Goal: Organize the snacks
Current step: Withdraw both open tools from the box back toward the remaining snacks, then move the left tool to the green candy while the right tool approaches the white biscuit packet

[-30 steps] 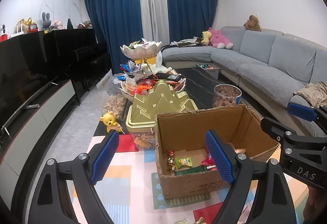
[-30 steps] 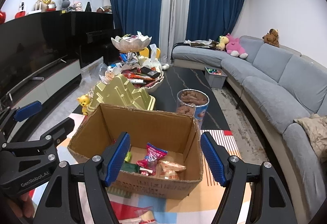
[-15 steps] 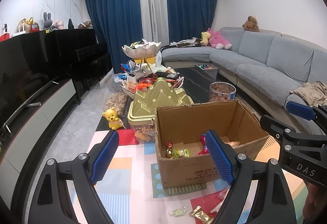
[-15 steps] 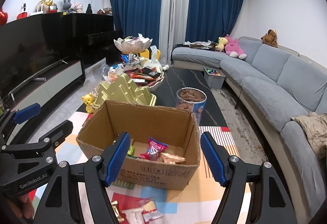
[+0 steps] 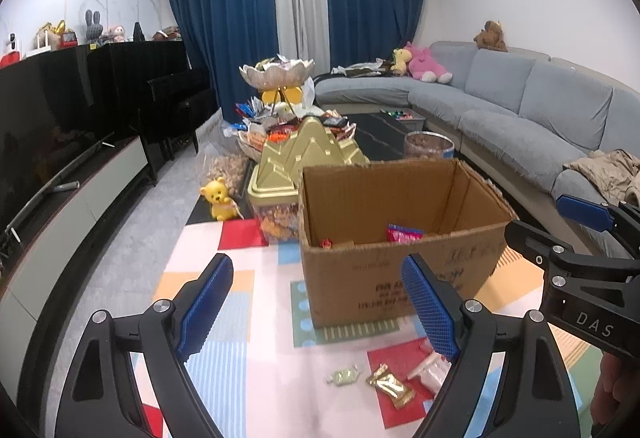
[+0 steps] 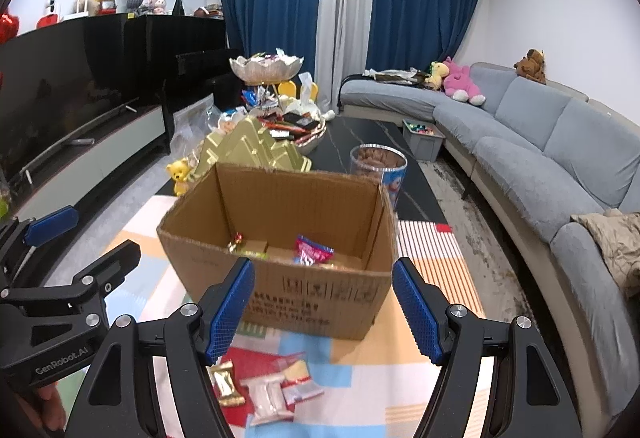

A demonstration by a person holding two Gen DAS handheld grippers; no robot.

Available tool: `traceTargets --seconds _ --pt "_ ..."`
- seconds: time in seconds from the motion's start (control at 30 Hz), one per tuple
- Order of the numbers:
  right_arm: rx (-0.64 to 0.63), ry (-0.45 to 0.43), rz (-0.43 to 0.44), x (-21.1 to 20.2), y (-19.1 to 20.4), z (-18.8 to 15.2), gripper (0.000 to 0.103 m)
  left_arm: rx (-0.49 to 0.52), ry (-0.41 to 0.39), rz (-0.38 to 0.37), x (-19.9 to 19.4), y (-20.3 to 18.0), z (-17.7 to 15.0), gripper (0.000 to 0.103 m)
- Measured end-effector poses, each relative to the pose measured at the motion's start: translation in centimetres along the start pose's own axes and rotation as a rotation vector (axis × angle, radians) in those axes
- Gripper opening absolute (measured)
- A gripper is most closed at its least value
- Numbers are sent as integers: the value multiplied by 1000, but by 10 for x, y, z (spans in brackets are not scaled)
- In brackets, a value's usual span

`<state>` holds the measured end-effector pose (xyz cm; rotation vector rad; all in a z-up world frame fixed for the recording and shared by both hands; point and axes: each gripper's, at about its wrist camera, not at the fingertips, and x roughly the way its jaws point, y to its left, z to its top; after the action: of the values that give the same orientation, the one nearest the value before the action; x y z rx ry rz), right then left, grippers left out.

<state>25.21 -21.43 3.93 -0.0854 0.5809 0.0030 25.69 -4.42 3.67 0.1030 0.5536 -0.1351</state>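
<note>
- My left gripper (image 5: 318, 312) has its jaws wide apart with nothing between the ribbed blue pads, just patterned mat showing through the gap.
- My right gripper (image 6: 324, 310) also stands parted and empty; its pads frame the near wall of the cardboard box (image 6: 304, 294) without touching it.
- The box sits open-topped on the colourful play mat (image 5: 240, 358), corrugated brown, with a ragged top edge and dark printed lettering I can't read.
- Inside it, most is hidden by the near wall: I make out a pink wrapper (image 6: 312, 250) and a small red-and-gold sweet (image 5: 327, 243), little else.
- Loose snacks lie on the mat in front of the box: a shiny gold packet (image 5: 390, 385), a pale green wrapped candy (image 5: 343, 375), and clear crinkly sachets (image 6: 270, 398), which my left finger partly cuts off in the left wrist view.
- Behind the box, a gold ridged lid shaped like peaks (image 5: 312, 150) tops a clear tub; the box covers its lower right part.
- A clear round jar of brown snacks (image 6: 378, 168) stands behind the box's far corner, base hidden.
- Yellow bear toy (image 5: 219, 198), glossy plastic, beside the tub.
</note>
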Motion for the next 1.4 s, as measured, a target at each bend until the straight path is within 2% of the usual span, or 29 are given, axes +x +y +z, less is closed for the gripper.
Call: traceTargets --seconds 0.57,0.87,1.0,1.23,1.4 --pt "-4 94 5 9 18 -55 72 97 86 -19 12 2 -51 86" --pt "9 155 -4 19 30 -83 72 179 128 -76 27 4 -72 86" --pt "13 185 -12 25 35 -93 72 239 172 -117 40 2 -82 86" --pt "30 254 -26 42 42 -109 72 308 238 -186 63 2 -93 84" --pt "47 340 -15 58 43 -117 72 376 289 -240 77 -1 -96 77"
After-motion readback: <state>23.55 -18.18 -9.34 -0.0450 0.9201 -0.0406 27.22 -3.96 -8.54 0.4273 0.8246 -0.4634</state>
